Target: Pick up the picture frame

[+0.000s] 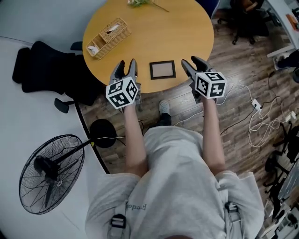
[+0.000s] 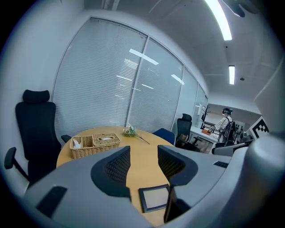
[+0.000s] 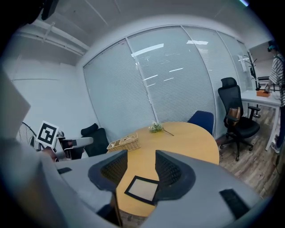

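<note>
A small picture frame [image 1: 162, 69] with a dark border lies flat on the round wooden table [image 1: 154, 37], close to its near edge. The frame also shows low in the left gripper view [image 2: 155, 197] and the right gripper view [image 3: 141, 189]. My left gripper [image 1: 127, 66] hovers at the table edge left of the frame, jaws open and empty. My right gripper [image 1: 192, 63] is held right of the frame, also open and empty. Neither touches the frame.
A wicker tissue basket [image 1: 107, 37] sits at the table's far left, and a flower sprig [image 1: 140, 3] lies at the far edge. A black office chair [image 1: 46, 70] stands left, a floor fan [image 1: 49, 173] lower left. Cables [image 1: 261, 121] trail on the floor right.
</note>
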The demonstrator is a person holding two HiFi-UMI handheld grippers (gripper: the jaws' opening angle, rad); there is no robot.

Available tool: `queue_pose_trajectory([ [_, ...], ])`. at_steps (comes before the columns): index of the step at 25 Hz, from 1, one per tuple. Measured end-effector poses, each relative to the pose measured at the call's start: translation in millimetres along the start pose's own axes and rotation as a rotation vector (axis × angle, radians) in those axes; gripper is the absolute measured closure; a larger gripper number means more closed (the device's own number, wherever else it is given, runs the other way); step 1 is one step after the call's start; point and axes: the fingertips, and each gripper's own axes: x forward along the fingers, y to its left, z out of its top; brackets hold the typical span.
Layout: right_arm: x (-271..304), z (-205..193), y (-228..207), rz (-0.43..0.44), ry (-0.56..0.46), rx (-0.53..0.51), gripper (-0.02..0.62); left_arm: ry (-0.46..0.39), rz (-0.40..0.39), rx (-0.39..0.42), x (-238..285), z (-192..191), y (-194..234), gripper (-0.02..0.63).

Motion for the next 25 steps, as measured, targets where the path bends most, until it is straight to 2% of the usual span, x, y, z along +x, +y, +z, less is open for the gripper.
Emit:
queue_pose_trajectory([
  [5,33,19,-8,-0.019,0.006,0.006,0.396,0.019,-0.027,0.003,37,12,9,0.397],
  [9,64,35,1,0.0,-0.006,-0.009,0.396,0.025,-0.044,0.019,62,19,17,0.397],
  [14,91,34,3,0.003,0.002,-0.002,0.396,0.024,-0.058,0.034,83,25,19,0.397],
  [25,102,-20,-16,-0.064,0.081,0.079,0.396,0.171,-0.1,0.007,100,-48,13,0.397],
])
